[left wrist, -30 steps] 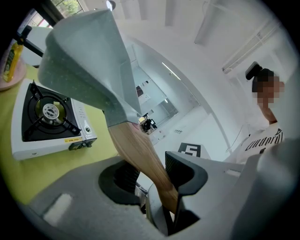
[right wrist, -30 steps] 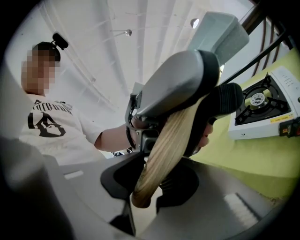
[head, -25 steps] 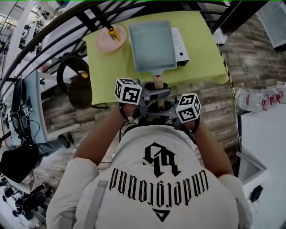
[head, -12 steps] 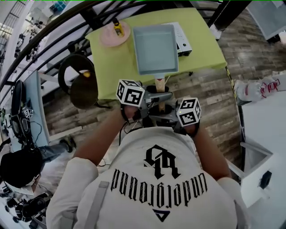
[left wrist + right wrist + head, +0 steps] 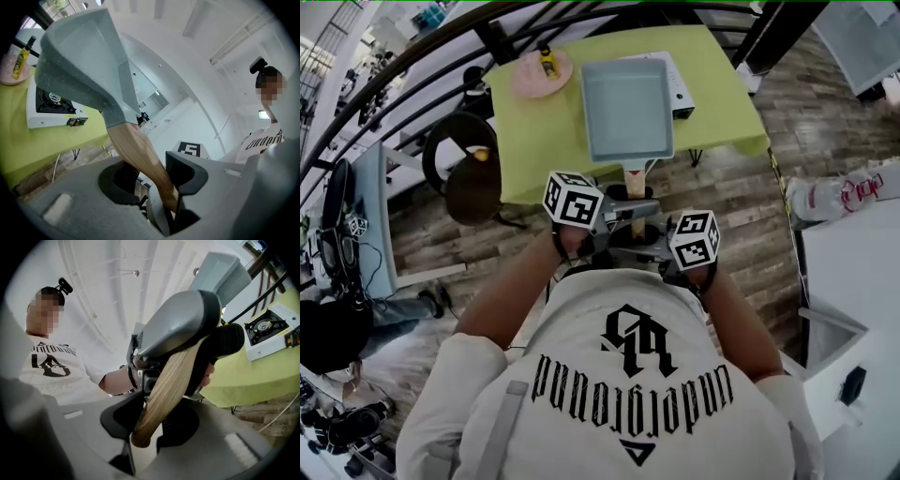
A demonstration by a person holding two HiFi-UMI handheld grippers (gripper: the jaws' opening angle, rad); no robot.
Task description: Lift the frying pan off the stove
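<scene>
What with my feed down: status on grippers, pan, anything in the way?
Left gripper and right gripper shut on wooden handle. Frying pan airborne, off stove. Bottle on plate, off aside.

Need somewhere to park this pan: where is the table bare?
Bare green cloth lies left of the held frying pan, nearer than the pink plate, and right of the stove. The far-left corner is crowded by plate and bottle.

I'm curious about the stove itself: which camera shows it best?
The right gripper view: the stove shows with its burner uncovered. The left gripper view shows it partly behind the pan; the head view shows only a white edge.
</scene>
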